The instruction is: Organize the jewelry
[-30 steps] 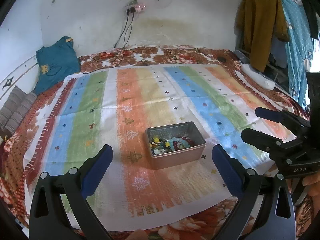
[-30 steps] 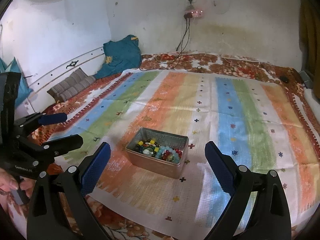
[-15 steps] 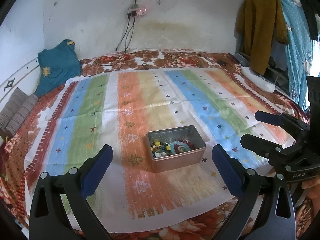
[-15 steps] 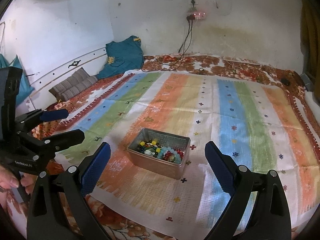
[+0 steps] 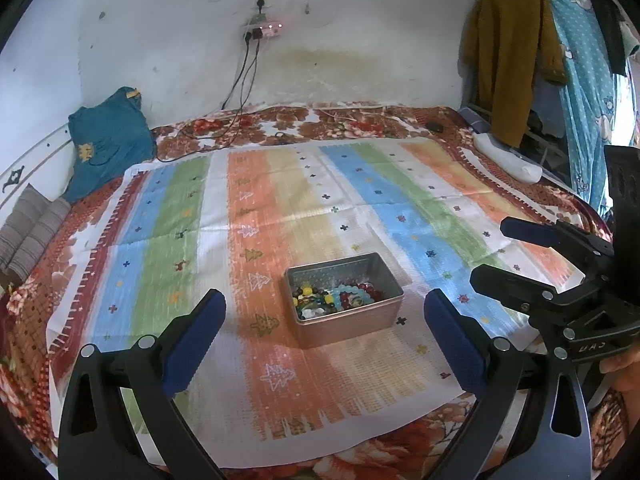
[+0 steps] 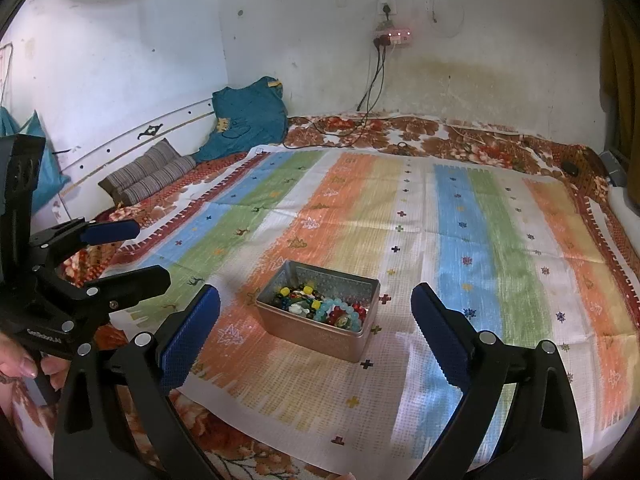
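A small metal tin [image 5: 372, 322] sits on a striped cloth [image 5: 260, 208] spread over a bed; it also shows in the right wrist view [image 6: 312, 330]. Beaded bracelets and coloured beads [image 5: 332, 298] lie inside it, seen too in the right wrist view [image 6: 320, 308]. My left gripper [image 5: 324, 320] is open and empty, held above the cloth's near edge, in front of the tin. My right gripper [image 6: 316, 320] is open and empty, also short of the tin. Each gripper shows in the other's view: the right one [image 5: 520, 252], the left one [image 6: 124, 252].
A teal cloth bundle [image 5: 106, 136] and striped cushions [image 5: 28, 232] lie at the bed's left. Cables [image 5: 240, 92] hang from a wall socket onto the bed. Clothes [image 5: 516, 52] hang at the right. A white object [image 5: 508, 156] lies on the bed's right edge.
Both grippers have drawn back and risen a little, so the tin looks slightly smaller and farther. The jaws stay open. The tin has not moved.
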